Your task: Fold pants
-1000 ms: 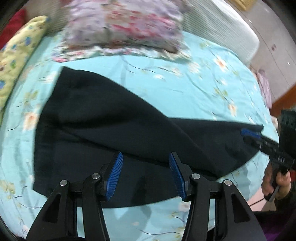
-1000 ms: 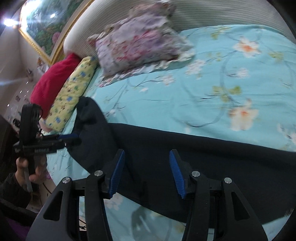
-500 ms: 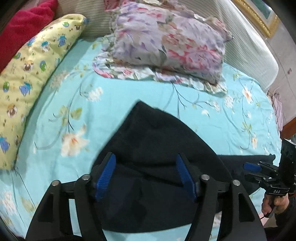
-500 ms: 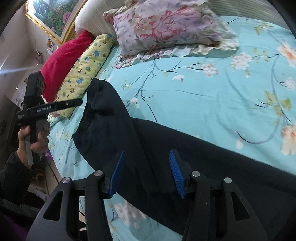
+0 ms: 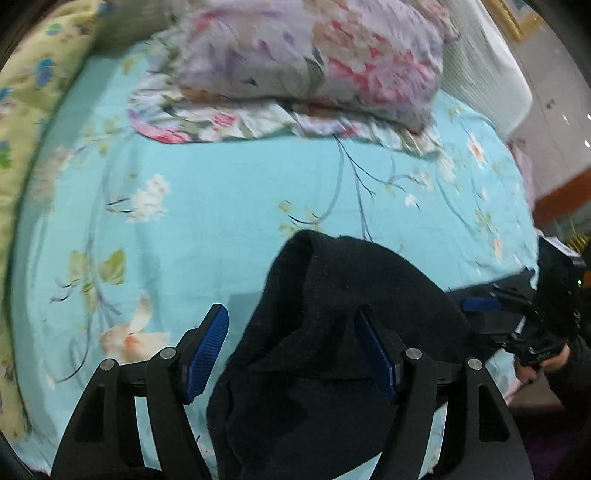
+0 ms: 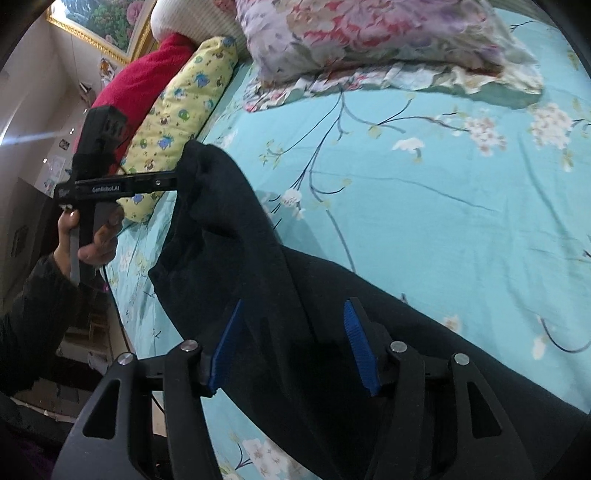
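Black pants (image 5: 332,332) are draped across the turquoise floral bed sheet (image 5: 221,206), one end bunched up into a raised hump. The left gripper (image 5: 291,347) has its blue fingers (image 5: 207,347) spread wide, and that hump of cloth rises right between them; whether either pad touches the fabric, I can't tell. From the right wrist camera, the right gripper (image 6: 293,347) is wide open too, with the pants (image 6: 288,295) running under and between its fingers (image 6: 356,347). Beyond and to the left of those fingers, the other gripper sits at the lifted end of the cloth. Far ahead of the fingers lies a floral pillow (image 6: 362,33), with a yellow bolster (image 6: 181,110) to its left.
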Tool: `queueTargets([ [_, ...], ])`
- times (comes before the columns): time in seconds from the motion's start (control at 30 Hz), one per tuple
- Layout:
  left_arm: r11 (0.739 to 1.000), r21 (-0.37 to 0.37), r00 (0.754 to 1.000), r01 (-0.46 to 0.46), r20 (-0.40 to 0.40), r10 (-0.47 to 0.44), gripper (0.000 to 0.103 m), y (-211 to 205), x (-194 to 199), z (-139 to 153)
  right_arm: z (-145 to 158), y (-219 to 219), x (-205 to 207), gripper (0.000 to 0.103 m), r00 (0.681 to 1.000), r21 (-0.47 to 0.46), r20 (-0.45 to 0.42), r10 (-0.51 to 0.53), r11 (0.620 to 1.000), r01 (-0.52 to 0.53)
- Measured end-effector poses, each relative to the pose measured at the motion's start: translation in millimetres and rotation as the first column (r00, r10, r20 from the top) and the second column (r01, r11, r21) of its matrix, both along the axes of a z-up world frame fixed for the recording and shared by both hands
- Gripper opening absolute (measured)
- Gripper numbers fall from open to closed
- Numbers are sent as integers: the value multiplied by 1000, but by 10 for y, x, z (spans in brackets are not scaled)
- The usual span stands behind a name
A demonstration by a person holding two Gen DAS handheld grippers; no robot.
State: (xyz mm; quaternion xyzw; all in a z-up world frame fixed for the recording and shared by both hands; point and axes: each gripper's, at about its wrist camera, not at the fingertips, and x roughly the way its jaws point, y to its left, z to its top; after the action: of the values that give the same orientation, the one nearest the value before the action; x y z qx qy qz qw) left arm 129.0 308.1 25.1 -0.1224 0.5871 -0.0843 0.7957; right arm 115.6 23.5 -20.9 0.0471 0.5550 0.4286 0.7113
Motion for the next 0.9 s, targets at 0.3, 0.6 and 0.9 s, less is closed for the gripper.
queueTargets([
  [0.3, 996, 48, 996, 81, 42, -83, 19, -181, -57, 24, -50, 199, -78, 12, 997, -7, 19, 71, 997, -71],
  [0.6, 997, 73, 988, 12, 154, -24, 10, -216, -503, 349, 270, 141, -413, 6, 986, 33, 121, 119, 992, -124],
  [0.9, 990, 72, 974, -119, 201, 102, 10, -176, -1088, 360, 234, 287, -828, 6, 960, -26, 181, 214, 977, -213],
])
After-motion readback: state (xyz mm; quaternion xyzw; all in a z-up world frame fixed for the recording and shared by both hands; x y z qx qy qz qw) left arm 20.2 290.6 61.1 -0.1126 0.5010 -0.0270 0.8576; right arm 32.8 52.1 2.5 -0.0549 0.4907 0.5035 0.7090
